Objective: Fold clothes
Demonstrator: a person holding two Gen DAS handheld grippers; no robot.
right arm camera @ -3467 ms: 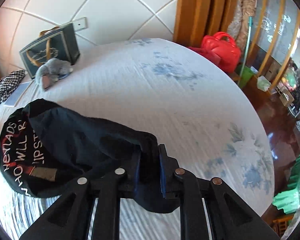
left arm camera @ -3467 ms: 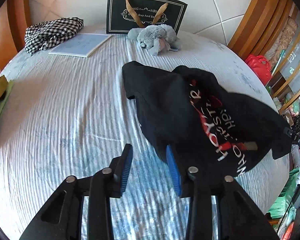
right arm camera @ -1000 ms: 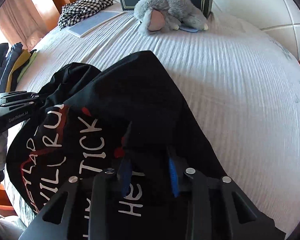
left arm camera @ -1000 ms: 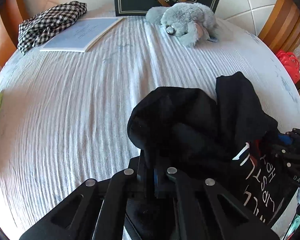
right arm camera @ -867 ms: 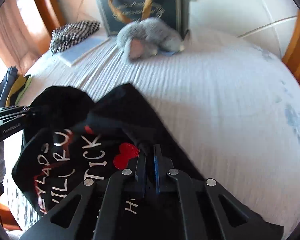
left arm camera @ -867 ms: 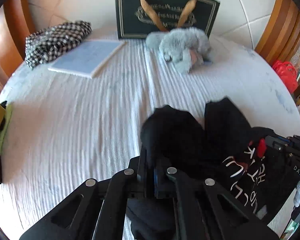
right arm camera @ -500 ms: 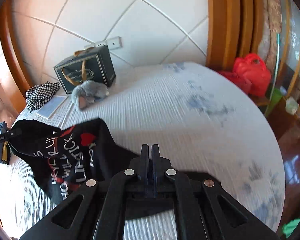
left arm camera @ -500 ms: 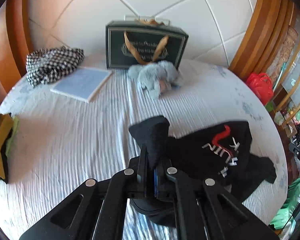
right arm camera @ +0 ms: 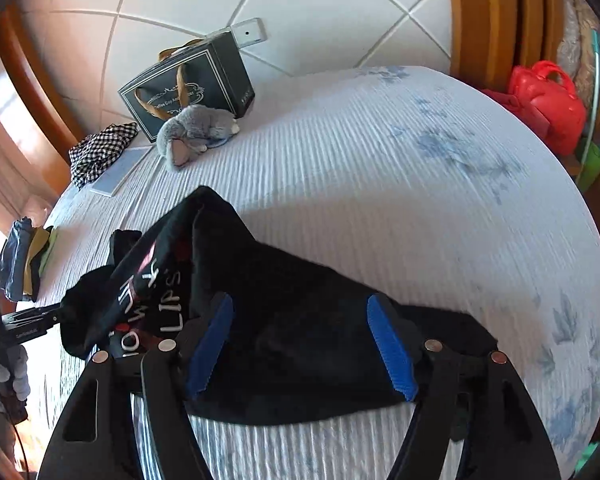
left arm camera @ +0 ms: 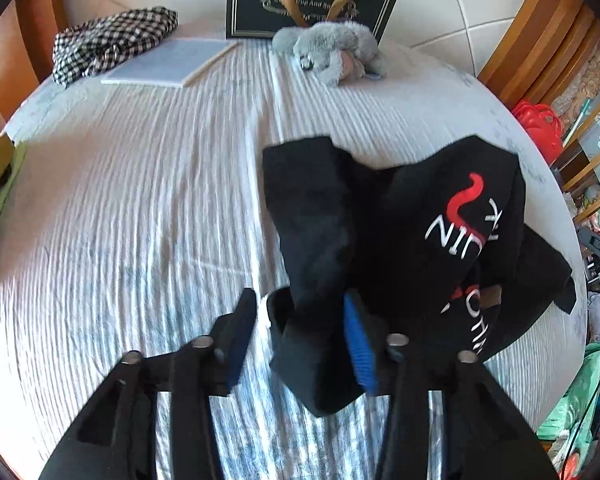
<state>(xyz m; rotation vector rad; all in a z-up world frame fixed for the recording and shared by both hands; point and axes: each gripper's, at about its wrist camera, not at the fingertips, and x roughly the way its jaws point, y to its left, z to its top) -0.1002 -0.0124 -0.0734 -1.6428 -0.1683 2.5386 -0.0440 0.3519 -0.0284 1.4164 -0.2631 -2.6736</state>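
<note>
my left claw [left arm camera: 300,334] wide, sleeve between pads, ungripped. my right claw [right arm camera: 300,344] wide above black t-shirt [right arm camera: 300,320], rumpled on bed [right arm camera: 380,168]: no neat fold visible, folding left.

The bag [left arm camera: 312,0] at the head of the bed bears gold lettering in the left wrist view, of which "Cup And" can be read; the rest is covered by its ribbon handles. The black shirt [right arm camera: 300,328] carries white print: "LIPS" is legible in the right wrist view, while other letters, "NIN" and "OH" as they appear upside down in the left wrist view [left arm camera: 456,236], are partly folded away. Small white text on the left claw [right arm camera: 32,334] is too blurred to read.
</note>
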